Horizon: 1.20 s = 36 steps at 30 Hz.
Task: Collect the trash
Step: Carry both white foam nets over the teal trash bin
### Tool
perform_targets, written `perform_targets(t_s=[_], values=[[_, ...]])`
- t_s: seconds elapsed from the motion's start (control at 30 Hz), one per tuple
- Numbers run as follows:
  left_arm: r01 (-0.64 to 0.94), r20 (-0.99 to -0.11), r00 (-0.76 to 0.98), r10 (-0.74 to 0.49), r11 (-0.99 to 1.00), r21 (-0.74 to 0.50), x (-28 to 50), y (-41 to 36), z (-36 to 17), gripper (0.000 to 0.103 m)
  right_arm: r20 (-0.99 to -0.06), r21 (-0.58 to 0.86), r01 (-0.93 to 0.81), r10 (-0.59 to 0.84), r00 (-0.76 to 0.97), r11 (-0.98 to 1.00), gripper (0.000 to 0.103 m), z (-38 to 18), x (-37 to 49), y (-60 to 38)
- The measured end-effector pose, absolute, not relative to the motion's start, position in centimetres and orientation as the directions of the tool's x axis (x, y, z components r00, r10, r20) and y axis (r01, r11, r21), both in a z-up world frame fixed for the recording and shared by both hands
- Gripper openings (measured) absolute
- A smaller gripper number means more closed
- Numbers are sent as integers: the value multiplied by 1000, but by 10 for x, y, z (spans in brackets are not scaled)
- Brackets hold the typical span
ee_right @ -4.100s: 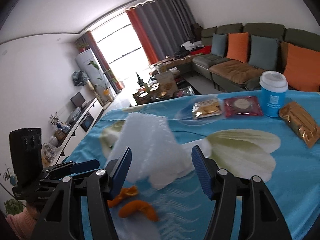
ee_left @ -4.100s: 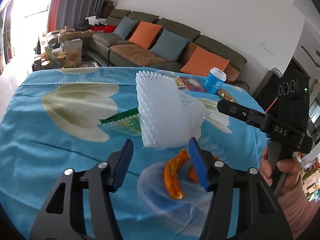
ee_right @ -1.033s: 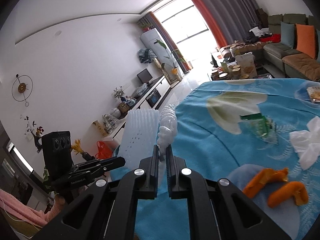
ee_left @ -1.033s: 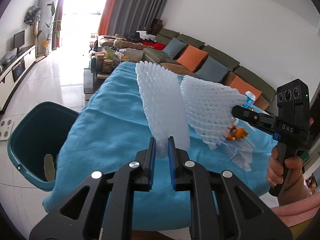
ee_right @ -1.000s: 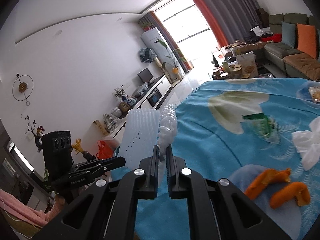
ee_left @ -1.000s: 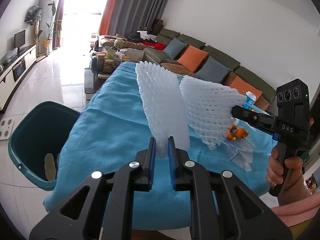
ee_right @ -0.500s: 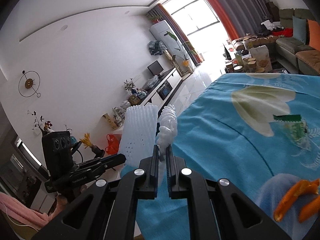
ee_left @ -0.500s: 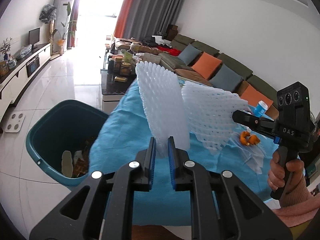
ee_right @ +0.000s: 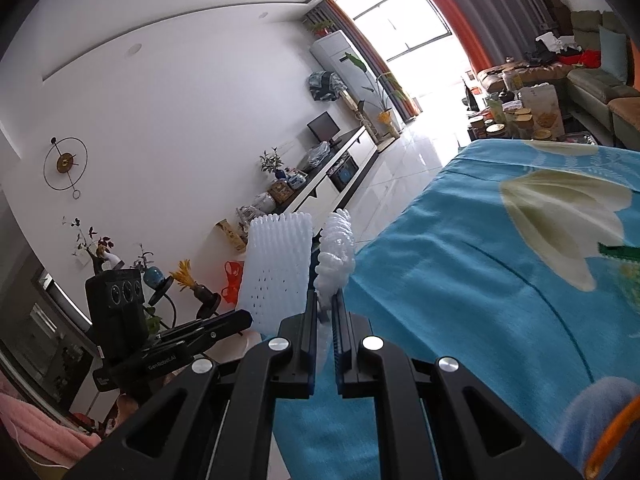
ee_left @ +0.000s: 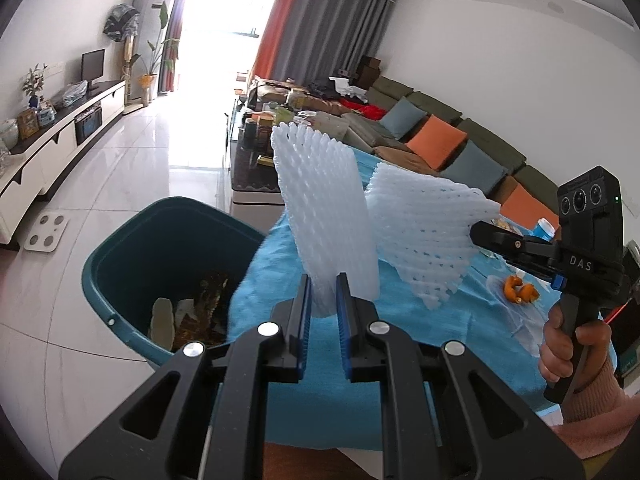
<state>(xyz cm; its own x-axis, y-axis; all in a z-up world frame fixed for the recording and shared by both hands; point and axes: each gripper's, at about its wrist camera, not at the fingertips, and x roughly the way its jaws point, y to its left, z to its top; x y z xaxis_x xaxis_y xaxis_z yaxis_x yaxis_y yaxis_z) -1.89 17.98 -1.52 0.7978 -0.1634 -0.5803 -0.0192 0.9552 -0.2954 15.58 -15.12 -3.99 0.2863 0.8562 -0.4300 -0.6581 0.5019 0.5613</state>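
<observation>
Left wrist view, left tool (ee_left: 323,298) clamped on white dimpled foam net (ee_left: 326,216), right tool (ee_left: 486,236), marked "DAS", clamped on second foam net (ee_left: 424,236), teal plastic bin (ee_left: 132,256) below.

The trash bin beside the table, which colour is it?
Dark teal; the trash bin shows best in the left wrist view.

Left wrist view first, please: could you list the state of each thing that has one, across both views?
left gripper: shut on a foam net sleeve
left foam net sleeve: held upright, off the table
right gripper: shut on a foam net sleeve
right foam net sleeve: held in the air
teal trash bin: open, some trash inside
orange peels: lying on the table
blue cup: upright, lidded
</observation>
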Motion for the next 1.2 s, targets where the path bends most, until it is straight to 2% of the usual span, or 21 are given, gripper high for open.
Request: perform_targets(t_s=[1.2], values=[[-193,-627,778,-34,937,-291,-22,235,-33,13,-471,587,-681,869,153,438,6,-46,182,-62]])
